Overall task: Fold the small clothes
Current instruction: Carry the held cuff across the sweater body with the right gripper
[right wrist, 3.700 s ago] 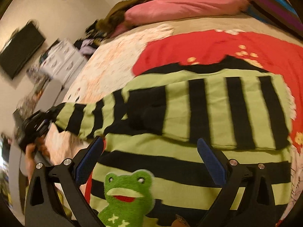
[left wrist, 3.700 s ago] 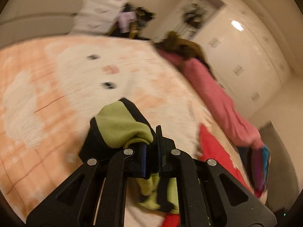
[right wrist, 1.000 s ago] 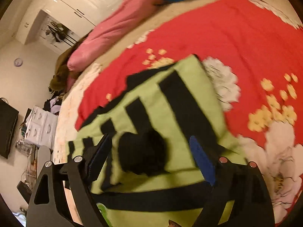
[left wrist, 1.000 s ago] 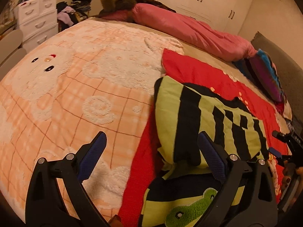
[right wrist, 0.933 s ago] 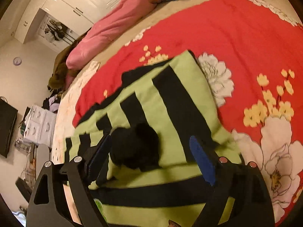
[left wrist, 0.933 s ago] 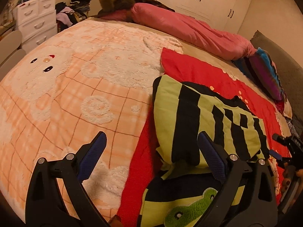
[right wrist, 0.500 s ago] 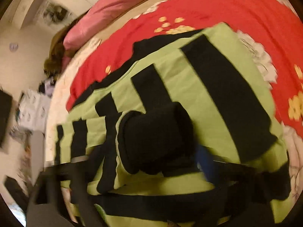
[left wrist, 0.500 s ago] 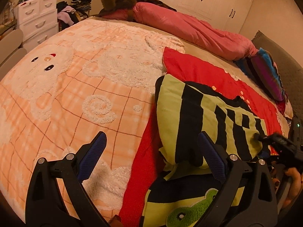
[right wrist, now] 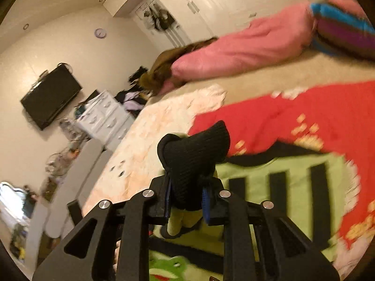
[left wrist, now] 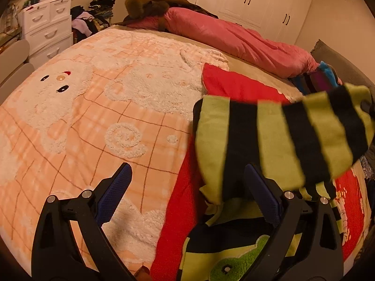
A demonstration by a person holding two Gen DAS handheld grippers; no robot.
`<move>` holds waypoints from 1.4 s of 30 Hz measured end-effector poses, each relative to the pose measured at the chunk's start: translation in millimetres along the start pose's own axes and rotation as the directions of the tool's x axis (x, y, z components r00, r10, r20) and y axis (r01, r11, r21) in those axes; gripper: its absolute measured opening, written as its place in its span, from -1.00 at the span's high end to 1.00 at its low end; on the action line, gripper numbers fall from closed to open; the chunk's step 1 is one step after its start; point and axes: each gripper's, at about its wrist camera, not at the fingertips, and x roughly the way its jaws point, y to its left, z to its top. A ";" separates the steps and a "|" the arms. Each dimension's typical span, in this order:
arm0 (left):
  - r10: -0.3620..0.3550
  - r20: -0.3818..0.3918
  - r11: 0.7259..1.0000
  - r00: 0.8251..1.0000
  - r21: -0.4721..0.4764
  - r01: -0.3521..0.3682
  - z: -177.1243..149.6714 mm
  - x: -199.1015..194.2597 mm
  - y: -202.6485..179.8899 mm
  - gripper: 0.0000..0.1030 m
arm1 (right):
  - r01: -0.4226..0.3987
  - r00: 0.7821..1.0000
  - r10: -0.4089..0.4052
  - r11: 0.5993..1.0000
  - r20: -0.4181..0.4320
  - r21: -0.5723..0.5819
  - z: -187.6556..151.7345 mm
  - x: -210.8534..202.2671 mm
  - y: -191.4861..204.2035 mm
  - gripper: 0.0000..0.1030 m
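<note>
Pinching the black cuff (right wrist: 194, 161) of a sleeve, the right gripper (right wrist: 186, 197) has its blue-padded fingers (right wrist: 205, 201) pressed onto the fabric; cuff bunched and standing up between them. Left gripper (left wrist: 187, 196): spread wide, holding nothing, hovering above the bed. Green-and-black striped sweater (left wrist: 234, 145): lying on the red floral blanket (left wrist: 236, 85), body partly folded; one striped sleeve (left wrist: 323, 126) lifted clear of the body and stretched toward the right edge of the left view, blurred; green frog patch (left wrist: 243, 262) at the near hem. Peach plush blanket (left wrist: 93, 107): beside the red one. Pink duvet (left wrist: 234, 37): rolled along the far edge. White drawers (left wrist: 46, 23): against the wall.
</note>
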 end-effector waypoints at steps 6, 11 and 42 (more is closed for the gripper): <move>-0.033 -0.005 0.999 0.999 0.037 0.033 -3.5 5.0 -14.2 -0.75 | 0.215 0.975 -0.214 0.976 -0.059 0.017 -9.1 15.3 -59.2 0.56; -0.054 -0.034 0.995 0.998 0.081 0.057 -9.2 14.4 -32.7 -0.75 | 0.385 0.915 -0.362 0.916 -0.181 0.112 -44.2 39.6 -125.5 0.14; -0.011 -0.100 0.980 0.995 0.197 0.031 -15.0 68.8 -75.5 -0.75 | 0.479 0.858 -0.475 0.878 -0.194 -0.028 -26.4 67.8 -159.7 0.79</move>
